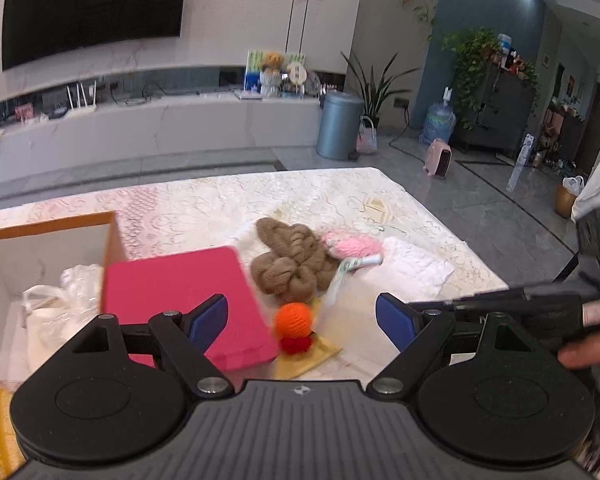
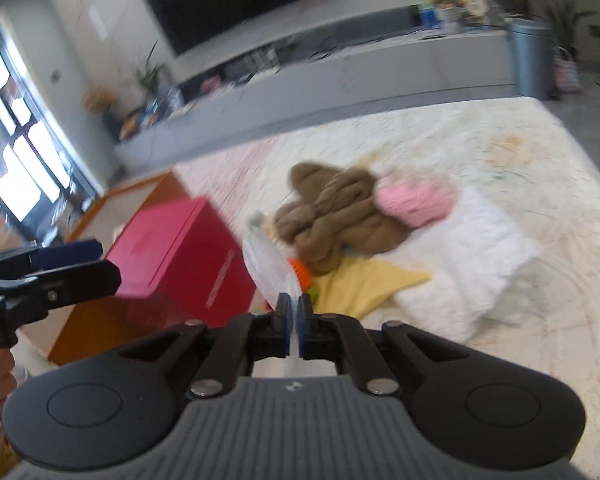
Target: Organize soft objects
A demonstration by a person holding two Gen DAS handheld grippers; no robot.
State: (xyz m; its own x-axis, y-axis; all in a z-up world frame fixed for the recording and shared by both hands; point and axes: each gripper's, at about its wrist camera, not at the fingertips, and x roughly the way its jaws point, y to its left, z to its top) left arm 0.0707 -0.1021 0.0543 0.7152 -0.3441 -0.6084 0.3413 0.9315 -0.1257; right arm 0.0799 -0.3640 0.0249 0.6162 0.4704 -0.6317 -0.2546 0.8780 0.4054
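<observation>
A: How far had you got?
B: Your right claw point(image 2: 294, 303) was clamped on a clear plastic bag point(image 2: 269, 264); your left claw point(image 1: 302, 320) stood apart, empty. White bags point(image 1: 66, 300) lay in the box point(image 1: 48, 226).
A: And left?
B: Brown yarn point(image 1: 292, 258), pink yarn point(image 1: 354, 245) and an orange ball point(image 1: 293, 319) on the lace-covered bench point(image 1: 220, 196), in a living room.

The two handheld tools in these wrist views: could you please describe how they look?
Both look alike. The left tool and right tool each have a grey ribbed body with a small white emblem, two round black discs, black linkage arms with silver pivot pins, and blue pads on black fingers. A dark cable trails by the person's hand; no sleeve is clearly visible.
</observation>
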